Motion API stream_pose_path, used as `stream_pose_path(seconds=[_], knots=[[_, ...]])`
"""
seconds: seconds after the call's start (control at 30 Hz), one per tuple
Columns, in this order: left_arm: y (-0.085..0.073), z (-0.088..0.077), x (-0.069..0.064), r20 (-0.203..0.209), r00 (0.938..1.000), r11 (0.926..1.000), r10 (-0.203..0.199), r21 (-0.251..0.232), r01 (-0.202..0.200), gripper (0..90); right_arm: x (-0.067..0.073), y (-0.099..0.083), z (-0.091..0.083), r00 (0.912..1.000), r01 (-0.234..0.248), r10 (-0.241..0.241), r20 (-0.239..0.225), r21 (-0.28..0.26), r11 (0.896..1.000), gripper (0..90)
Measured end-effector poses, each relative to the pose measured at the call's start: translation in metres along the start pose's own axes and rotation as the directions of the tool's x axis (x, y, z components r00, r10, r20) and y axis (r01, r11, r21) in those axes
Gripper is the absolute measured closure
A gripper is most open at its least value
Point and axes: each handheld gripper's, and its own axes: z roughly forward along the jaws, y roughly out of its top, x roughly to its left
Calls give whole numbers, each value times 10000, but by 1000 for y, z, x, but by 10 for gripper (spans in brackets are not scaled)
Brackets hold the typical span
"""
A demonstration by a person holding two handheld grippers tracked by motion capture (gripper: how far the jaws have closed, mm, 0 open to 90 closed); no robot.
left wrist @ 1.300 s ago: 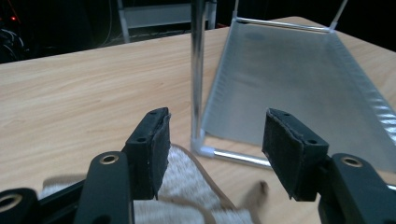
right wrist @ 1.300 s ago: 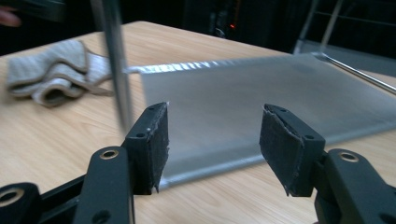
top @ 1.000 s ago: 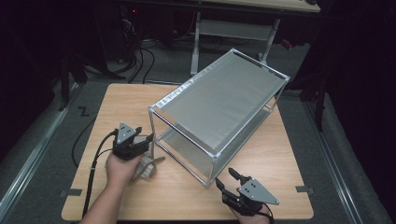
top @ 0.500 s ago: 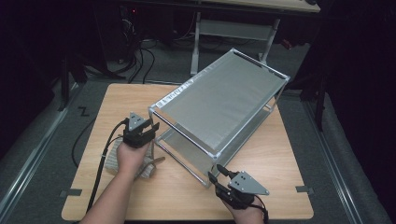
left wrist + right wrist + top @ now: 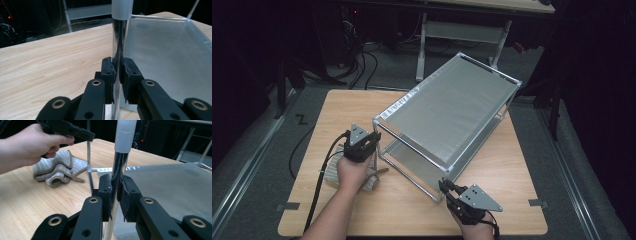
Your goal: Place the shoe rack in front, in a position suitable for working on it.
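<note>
Chrome upright posts of the two-tier metal wire-frame shelf rack [image 5: 447,120] sit clamped in both grippers. Left gripper [image 5: 117,72] has just been closing and now grasps a shiny post [image 5: 118,37] between its pads, the rack's grey lower shelf panel spreading beyond it to the right and bare light wooden bench [image 5: 337,107] to its left. Right gripper [image 5: 116,195] has likewise just been closing and pinches another chrome post [image 5: 120,162] capped in white, the grey panel stretching away to its right. Beyond and left of that gripper lies a crumpled grey striped cloth [image 5: 58,167] on the bench, under the person's left hand [image 5: 27,143].
</note>
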Motion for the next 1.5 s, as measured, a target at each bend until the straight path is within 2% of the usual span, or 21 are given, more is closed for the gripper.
stream_pose_path(seconds=[0.13, 0.37, 0.7, 0.97, 1.1, 1.33, 1.4, 1.5], knots=[[-3, -5, -7, 248, 9997, 10000, -31, -46, 32, 804, -8, -3, -6, 9998, -184, 185, 125, -46, 9998, 803], [-10, -20, -23, 743, 9972, 9999, 84, -72, -79, 805, -27, -10, -21, 9962, -477, 487, 723, -160, 9987, 806], [-25, -54, -52, 1473, 9884, 9992, 378, -164, -358, 805, -49, -19, -36, 9841, -959, 1010, 1460, -417, 9945, 807], [-32, -69, -75, 2162, 9729, 9965, 824, -297, -778, 803, -75, -21, -36, 9664, -1332, 1420, 2145, -547, 9896, 805], [-34, -72, -88, 2585, 9623, 9963, 848, -358, -782, 803, -87, -21, -36, 9577, -1386, 1469, 2474, -508, 9890, 805], [-38, -79, -116, 3370, 9350, 9938, 1105, -470, -1005, 804, -105, -23, -39, 9402, -1493, 1599, 3006, -581, 9871, 804], [-39, -79, -123, 3478, 9297, 9925, 1212, -549, -1089, 804, -111, -23, -39, 9347, -1525, 1622, 3162, -554, 9867, 805], [-39, -79, -130, 3653, 9232, 9928, 1194, -561, -1062, 804, -118, -21, -35, 9315, -1511, 1584, 3275, -476, 9874, 805]])
